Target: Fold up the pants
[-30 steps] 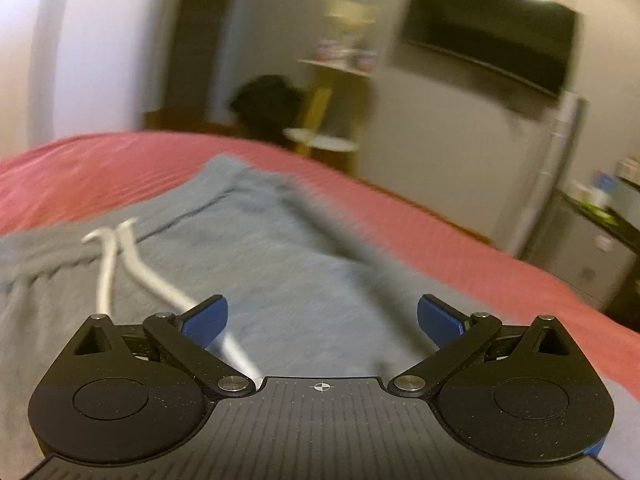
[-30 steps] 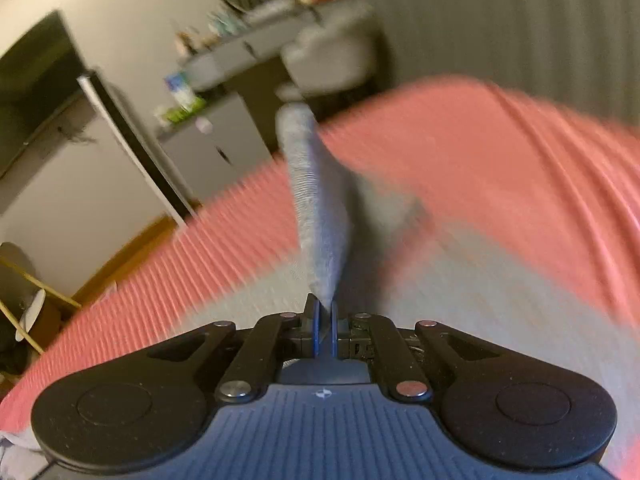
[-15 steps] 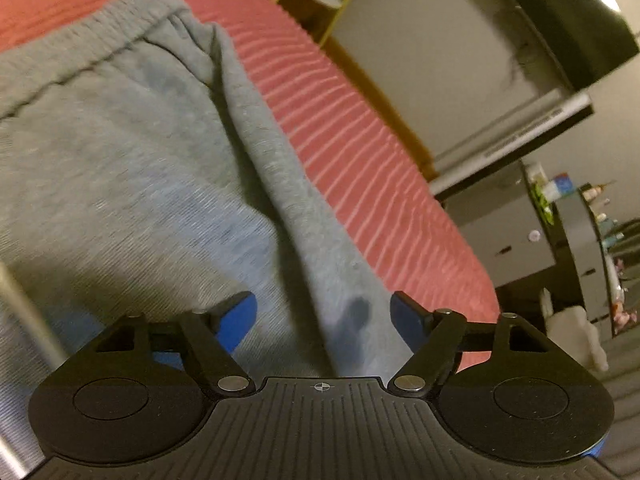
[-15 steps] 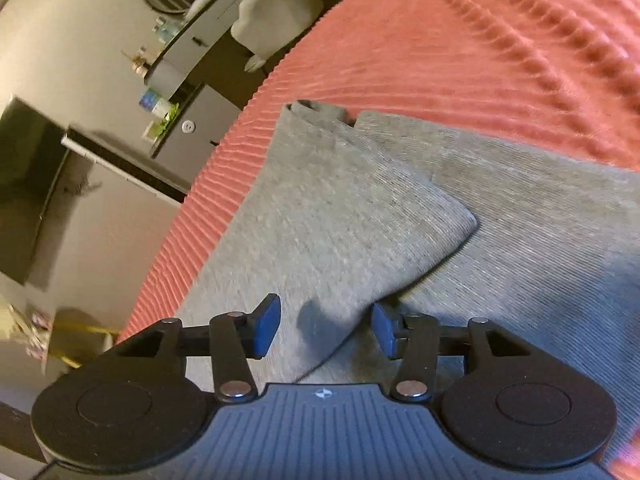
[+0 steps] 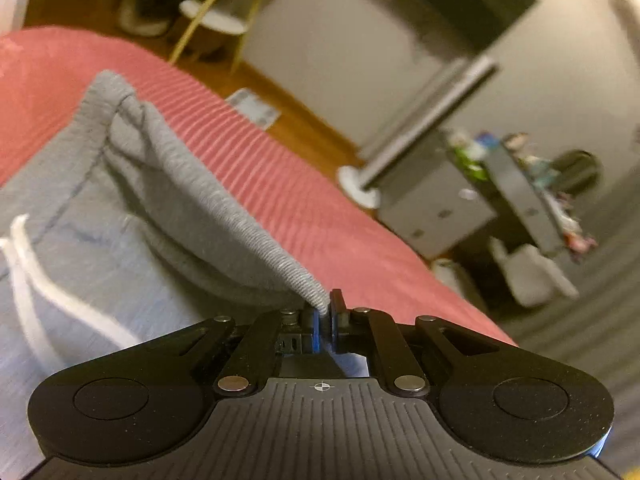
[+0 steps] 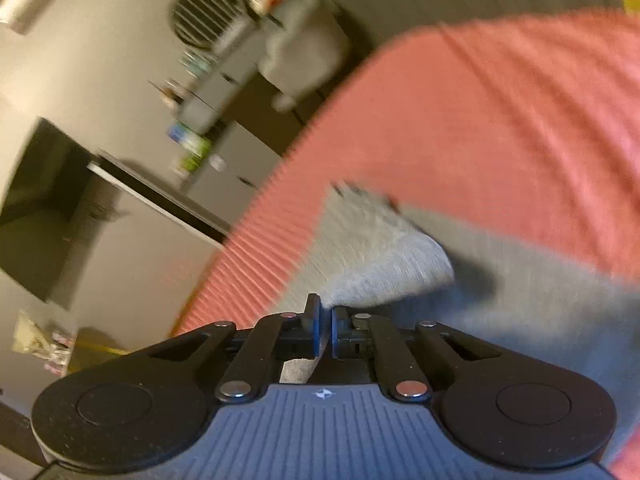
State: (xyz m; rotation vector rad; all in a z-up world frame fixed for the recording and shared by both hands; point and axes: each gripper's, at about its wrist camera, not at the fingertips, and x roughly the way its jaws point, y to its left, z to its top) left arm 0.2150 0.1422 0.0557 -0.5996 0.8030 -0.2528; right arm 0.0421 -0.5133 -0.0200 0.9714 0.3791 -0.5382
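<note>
So the grey knit sweatpants [image 5: 132,216] are spread out on the coral-red ribbed bedspread [image 5: 280,200], and both tools have a bite of them. The left gripper [image 5: 326,316] is clenched on the side edge of the fabric a little way from the elastic waistband [image 5: 96,96], and that edge runs taut up off the bed from the band to the jaws. The white drawstring cord [image 5: 28,276] lies loose on the front, off to the side.

The right gripper [image 6: 325,322] looks pinched onto a lifted flap of the same pants further down the leg, though that view is pretty smeared, so I wouldn't swear how much cloth is actually between the pads.

Progress-wise I'd call it early to middle: one layer already seems doubled over at the leg end, and the pinched edge hasn't been laid down. Carrying it across, flattening, then folding lengthwise all look left to do.
</note>
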